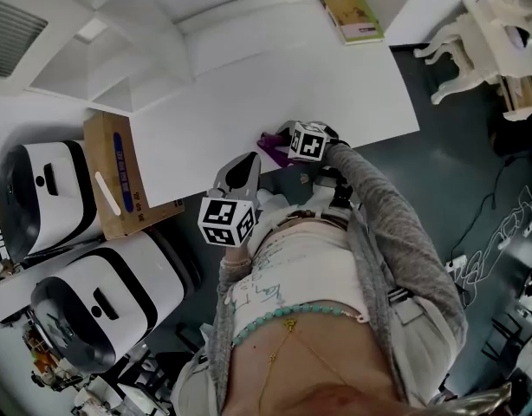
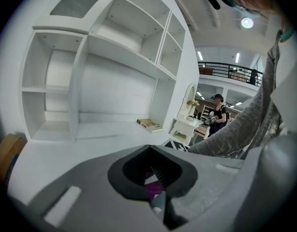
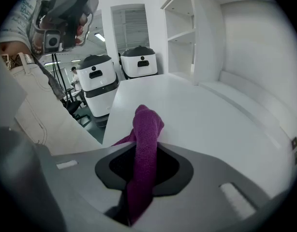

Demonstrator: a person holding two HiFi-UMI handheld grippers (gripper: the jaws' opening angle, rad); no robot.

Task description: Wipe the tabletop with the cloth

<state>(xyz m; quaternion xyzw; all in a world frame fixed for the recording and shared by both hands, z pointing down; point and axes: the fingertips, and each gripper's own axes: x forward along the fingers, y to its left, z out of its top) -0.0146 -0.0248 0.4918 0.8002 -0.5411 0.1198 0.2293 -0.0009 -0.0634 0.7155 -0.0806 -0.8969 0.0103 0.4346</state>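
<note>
The right gripper (image 1: pixel 282 140) is pinching the purple knitted cloth (image 1: pixel 269 149); in the right gripper view the right gripper (image 3: pixel 141 170) has both jaws clamped on the cloth (image 3: pixel 146 129), which runs up through the dark opening between them and stands out past their tips as a rounded fold; a loose part of it trails off to the gripper's left; the white tabletop (image 3: pixel 197 115) spreads ahead of the jaws and to their right, and the cloth sits at the table's near edge, though whether it presses flat on the surface cannot be told; two white-and-black machines (image 3: pixel 114 74) stand beyond the table's far end, ahead and left of these jaws

The left gripper (image 1: pixel 245 165) hovers just beside the right one, tips pointed at the same table edge (image 1: pixel 275 76); in the left gripper view the left gripper (image 2: pixel 160 204) has its jaws pressed together, with only a sliver of purple showing through the opening behind them; whether that sliver is caught in them cannot be told; ahead of it rises a white shelf unit (image 2: pixel 90 71), and a book (image 2: pixel 149 124) lies on the table ahead and to its right; a cardboard box (image 1: pixel 114 172) lies to the left of the left gripper
</note>
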